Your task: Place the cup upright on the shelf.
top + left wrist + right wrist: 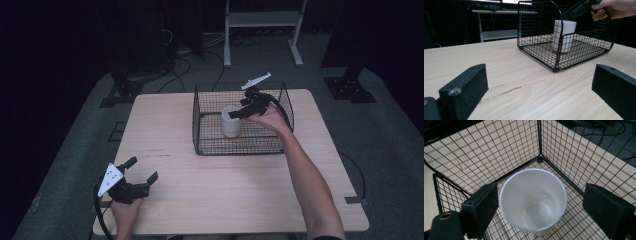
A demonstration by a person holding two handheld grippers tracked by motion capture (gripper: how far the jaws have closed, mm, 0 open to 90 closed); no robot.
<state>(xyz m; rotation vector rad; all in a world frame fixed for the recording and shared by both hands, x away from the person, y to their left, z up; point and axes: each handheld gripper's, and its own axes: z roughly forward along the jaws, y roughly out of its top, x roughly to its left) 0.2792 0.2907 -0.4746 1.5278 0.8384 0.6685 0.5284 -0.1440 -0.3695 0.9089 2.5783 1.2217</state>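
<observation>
My right gripper [539,207] hangs wide open inside the wire basket [205,135], its jaws either side of the upright white cup [533,198] just below, gripping nothing. My left gripper [144,174] rests spread and empty on the table [225,195], well apart.

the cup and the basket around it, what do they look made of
Cup: smooth white with a soft sheen and a thin even rim, so glazed ceramic or glossy plastic; the look leaves it open.
Basket: thin black metal wire in a square grid with thicker rods at the edges, probably painted or coated, since it shows no bare metal shine.
</observation>
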